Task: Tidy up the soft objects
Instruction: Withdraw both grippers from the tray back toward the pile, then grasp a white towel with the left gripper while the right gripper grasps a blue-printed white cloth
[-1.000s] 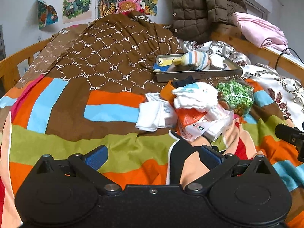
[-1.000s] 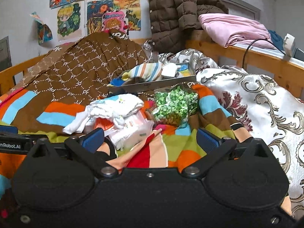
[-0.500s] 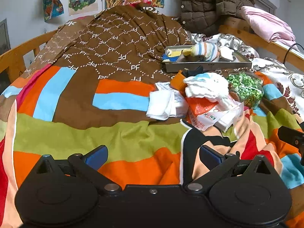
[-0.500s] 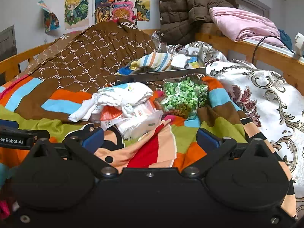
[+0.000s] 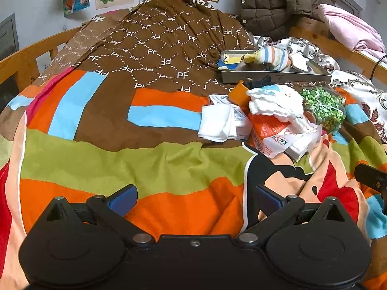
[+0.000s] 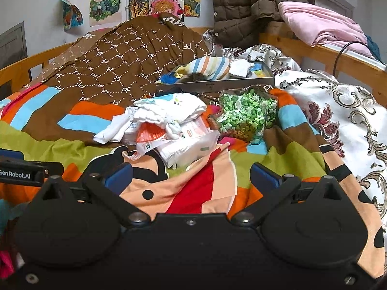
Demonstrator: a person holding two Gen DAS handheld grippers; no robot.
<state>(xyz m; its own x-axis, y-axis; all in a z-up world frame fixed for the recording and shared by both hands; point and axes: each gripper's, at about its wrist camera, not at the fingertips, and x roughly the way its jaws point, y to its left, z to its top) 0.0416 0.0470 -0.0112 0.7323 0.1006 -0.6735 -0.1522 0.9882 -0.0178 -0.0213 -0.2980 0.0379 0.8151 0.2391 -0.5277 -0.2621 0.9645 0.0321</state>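
Observation:
A heap of soft things lies on the striped bedspread: a white frilled cloth (image 5: 273, 102) (image 6: 169, 110) on top, a folded white sock (image 5: 215, 123) (image 6: 108, 130) at its left, and white and orange packets (image 5: 273, 137) (image 6: 183, 145) underneath. Behind it a grey tray (image 5: 275, 76) (image 6: 217, 82) holds a striped sock (image 5: 273, 56) (image 6: 210, 66) and other small cloths. My left gripper (image 5: 196, 197) stands open low over the bedspread, well short of the heap. My right gripper (image 6: 191, 176) is open too, just in front of the packets, with nothing between its fingers.
A clear jar of green bits (image 5: 321, 106) (image 6: 246, 113) lies on its side right of the heap. A brown quilt (image 5: 157, 46) is bunched at the back. A wooden bed rail (image 6: 338, 58) carries a brown jacket (image 6: 244, 7) and pink bedding (image 6: 319, 24).
Both grippers have drawn back and tilted down a little, so the heap and tray sit higher and farther off in both views. Both stay open.

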